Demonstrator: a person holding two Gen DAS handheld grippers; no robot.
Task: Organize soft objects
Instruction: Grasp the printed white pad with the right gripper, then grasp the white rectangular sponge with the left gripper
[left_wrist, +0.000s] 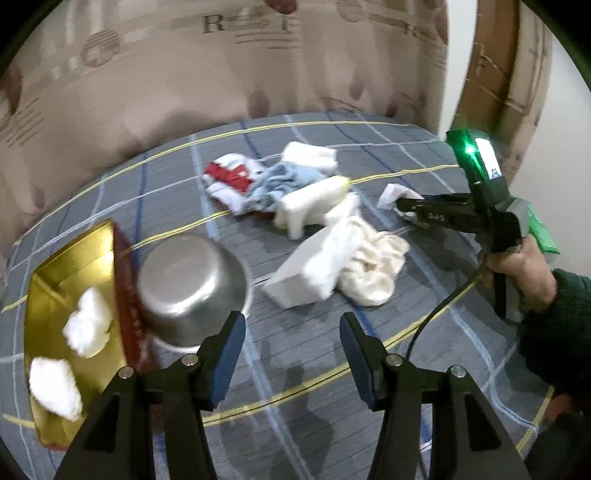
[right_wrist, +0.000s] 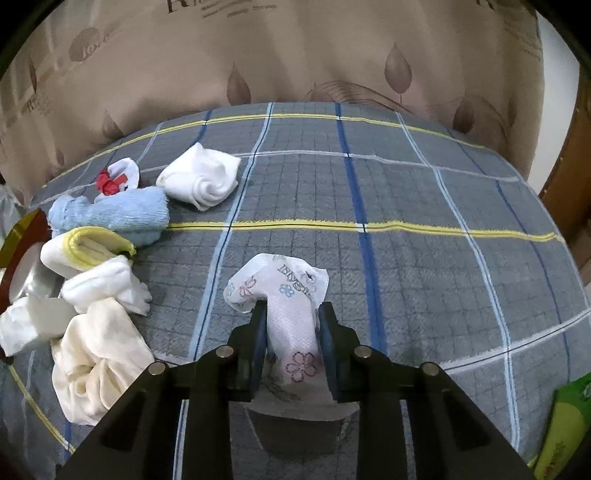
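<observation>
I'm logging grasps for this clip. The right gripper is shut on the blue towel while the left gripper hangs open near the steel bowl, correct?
Not quite. The right gripper is shut on the flower-printed tissue, not the blue towel, which lies untouched in the pile; the right wrist view shows it. The left gripper is indeed open near the steel bowl.

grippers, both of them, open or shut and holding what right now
Left gripper: open, holding nothing.
Right gripper: shut on the tissue.
</observation>
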